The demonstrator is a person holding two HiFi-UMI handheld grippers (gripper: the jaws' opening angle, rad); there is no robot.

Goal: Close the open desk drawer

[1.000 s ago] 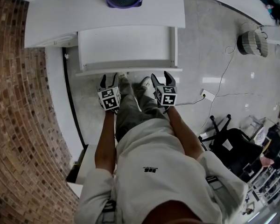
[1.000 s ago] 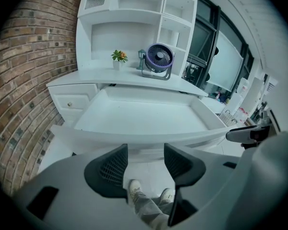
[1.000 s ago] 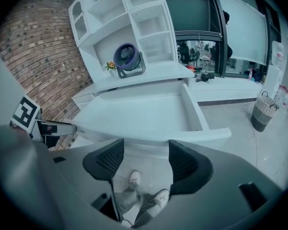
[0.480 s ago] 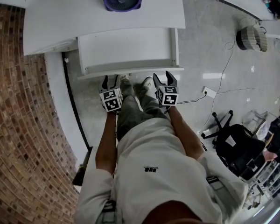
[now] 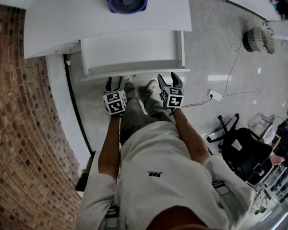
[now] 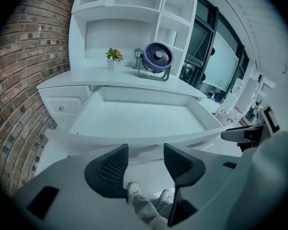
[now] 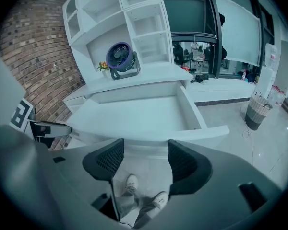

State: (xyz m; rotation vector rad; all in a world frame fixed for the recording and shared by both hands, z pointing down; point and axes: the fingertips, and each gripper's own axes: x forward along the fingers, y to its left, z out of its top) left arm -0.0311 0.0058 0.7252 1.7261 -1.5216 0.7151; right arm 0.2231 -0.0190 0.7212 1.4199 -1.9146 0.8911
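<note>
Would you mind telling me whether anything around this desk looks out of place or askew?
Only the drawer stands out: it is pulled far out from under the desktop and looks empty. The left gripper and the right gripper, both open, hang near its front. Nothing looks spilled or damaged.

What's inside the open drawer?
The drawer shows only a bare white floor, nothing on it. In the head view the desktop covers its rear edge.
</note>
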